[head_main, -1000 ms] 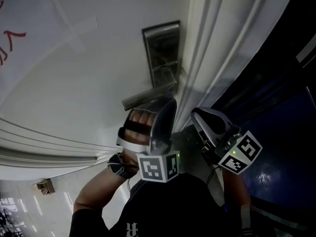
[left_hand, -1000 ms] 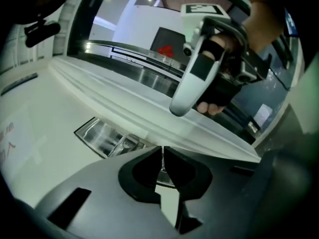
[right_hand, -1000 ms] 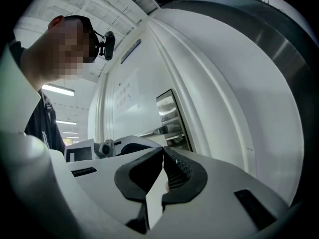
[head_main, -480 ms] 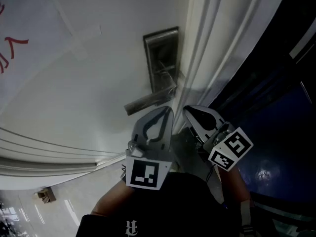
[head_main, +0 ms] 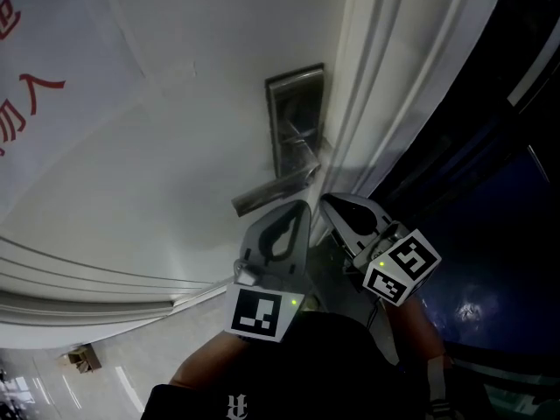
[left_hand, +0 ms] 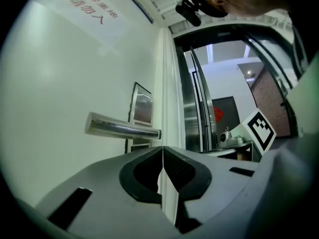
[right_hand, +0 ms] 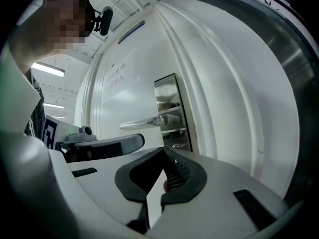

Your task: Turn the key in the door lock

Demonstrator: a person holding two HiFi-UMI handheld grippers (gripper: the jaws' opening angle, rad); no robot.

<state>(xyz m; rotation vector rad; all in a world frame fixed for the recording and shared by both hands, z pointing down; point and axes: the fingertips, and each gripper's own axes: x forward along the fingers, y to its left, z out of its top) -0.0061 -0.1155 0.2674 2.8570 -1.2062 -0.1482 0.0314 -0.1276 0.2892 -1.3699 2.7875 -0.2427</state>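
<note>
Jaws together on both: left gripper (left_hand: 163,151) just closed, empty; right gripper (right_hand: 163,152) pinched, no key discernible. Brushed-steel lock plate (right_hand: 167,91) close ahead, round keyhole (right_hand: 174,146) under silver lever handle (left_hand: 119,127) — probably best approached squarely, then rolled slowly.

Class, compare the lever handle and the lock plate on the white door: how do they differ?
The lever handle is a long slim bar lying level; the lock plate is a flat rectangle standing upright. The handle juts out from the door; the plate sits flat against it. Both are silvery metal.
</note>
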